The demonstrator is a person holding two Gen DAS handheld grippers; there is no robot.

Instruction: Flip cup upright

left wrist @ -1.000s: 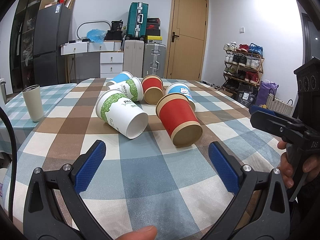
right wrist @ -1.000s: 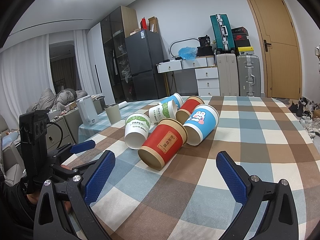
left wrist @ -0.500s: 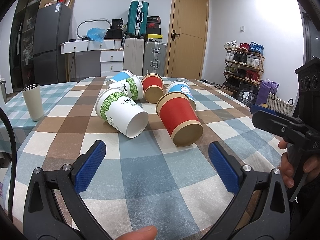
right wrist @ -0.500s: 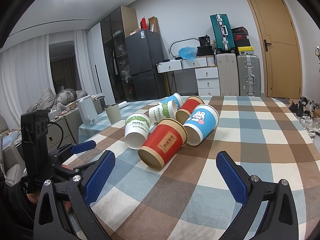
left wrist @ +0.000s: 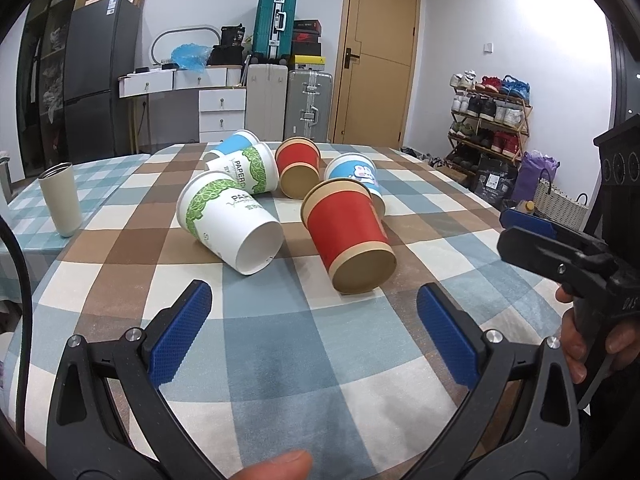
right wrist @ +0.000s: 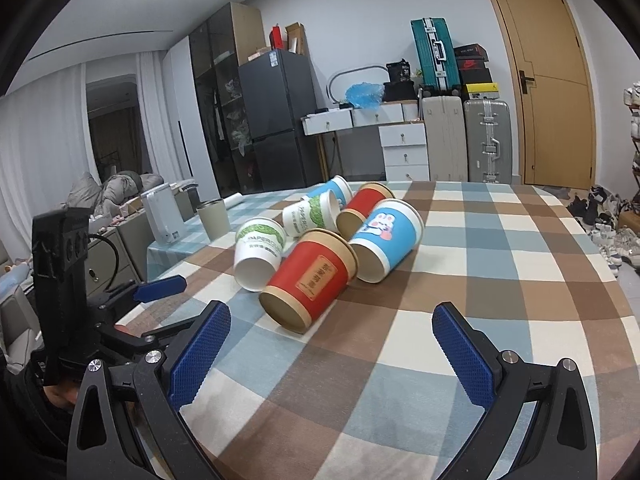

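Nothing has shifted since a second ago: both claws, left (left wrist: 314,312) and right (right wrist: 330,334), stay spread and empty above the checked surface (left wrist: 280,360). Nearest, the red cup (left wrist: 348,236) lies sideways; light, crushable paper, best pinched gently mid-wall.

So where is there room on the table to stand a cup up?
The tablecloth is bare between the left gripper and the nearest red cup. In the right view there is open cloth right of the blue cup. The middle is crowded: six cups lie packed together there.
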